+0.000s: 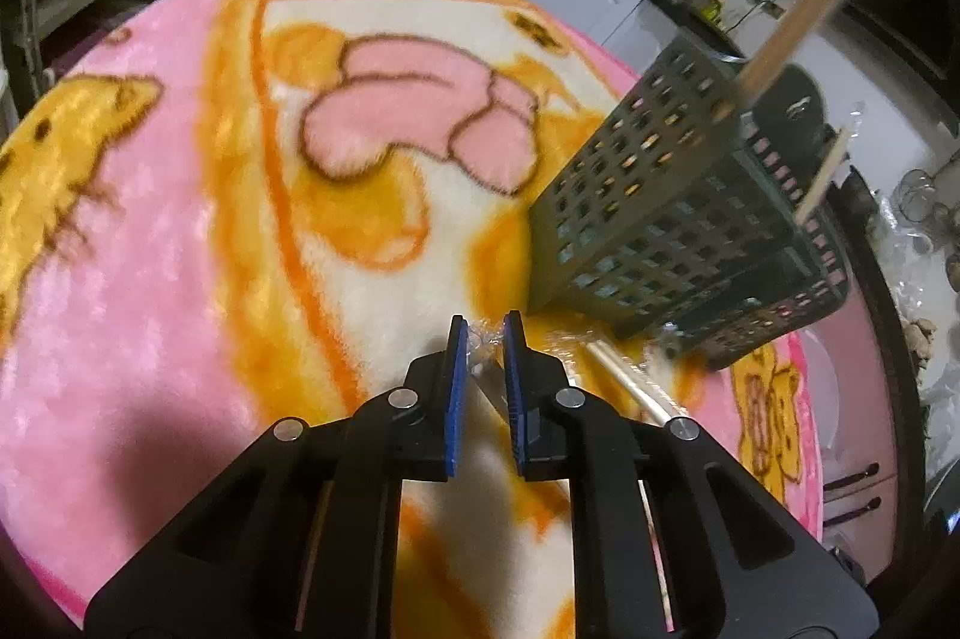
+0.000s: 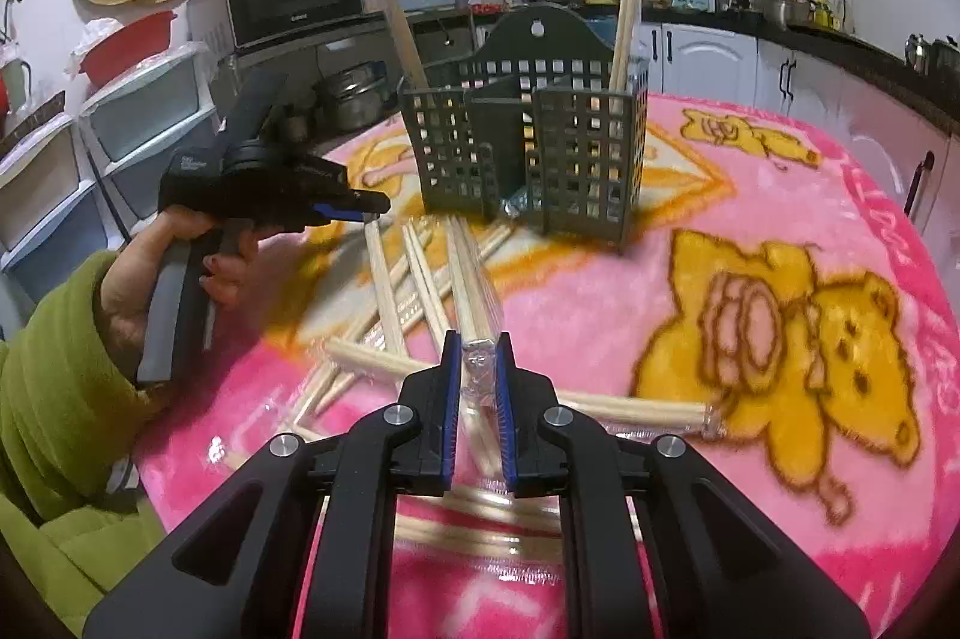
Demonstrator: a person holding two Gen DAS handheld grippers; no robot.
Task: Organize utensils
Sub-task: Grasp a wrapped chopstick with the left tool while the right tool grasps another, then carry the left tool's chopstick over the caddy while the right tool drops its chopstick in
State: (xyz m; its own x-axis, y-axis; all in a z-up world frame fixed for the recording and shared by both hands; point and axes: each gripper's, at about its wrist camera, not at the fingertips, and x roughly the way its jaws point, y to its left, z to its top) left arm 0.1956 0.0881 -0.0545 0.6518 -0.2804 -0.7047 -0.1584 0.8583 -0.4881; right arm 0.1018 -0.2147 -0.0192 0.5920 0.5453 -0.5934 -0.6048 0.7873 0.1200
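Both grippers' fingers pinch plastic-wrapped wooden chopstick pairs: left gripper beside the dark perforated plastic utensil caddy, right gripper over the worktop pile, for loading

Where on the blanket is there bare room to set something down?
Free: the blanket right of the utensil basket, over the bear print, and left of the basket in the left wrist view. Crowded: the wrapped chopsticks strewn between basket and grippers.

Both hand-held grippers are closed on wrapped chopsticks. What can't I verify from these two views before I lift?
- Left hand-held gripper: only crinkled wrapper shows between its pads; its own fingers hide the sticks.
- Right hand-held gripper: the packet's near end is hidden under its body.
- Caddy: the grid walls hide its compartment floors.
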